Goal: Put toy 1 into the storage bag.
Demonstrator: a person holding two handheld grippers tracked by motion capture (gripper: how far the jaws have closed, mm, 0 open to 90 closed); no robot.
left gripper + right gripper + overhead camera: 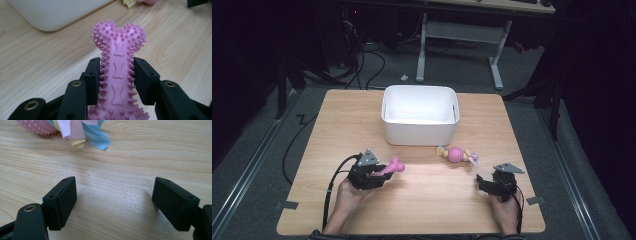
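The left gripper (117, 80) has its jaws clamped on the shaft of a pink spiky bone toy (119, 62), near left on the bench (422, 200). The right gripper (113, 202) hovers near right with jaws apart, just near of a pink ball toy with cloth strips (457, 154); a white bin (419, 131) stands farther back.

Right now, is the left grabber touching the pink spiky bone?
Touching. In the left gripper view, the left gripper's two black jaws press against both sides of the pink spiky bone, squashing its spikes, with no gap showing.

High view looks down and forward over the whole table (422, 200). Both gripper views sit low, close to the wood, looking along their own jaws (left one shares the bin (57, 12) at upper left).
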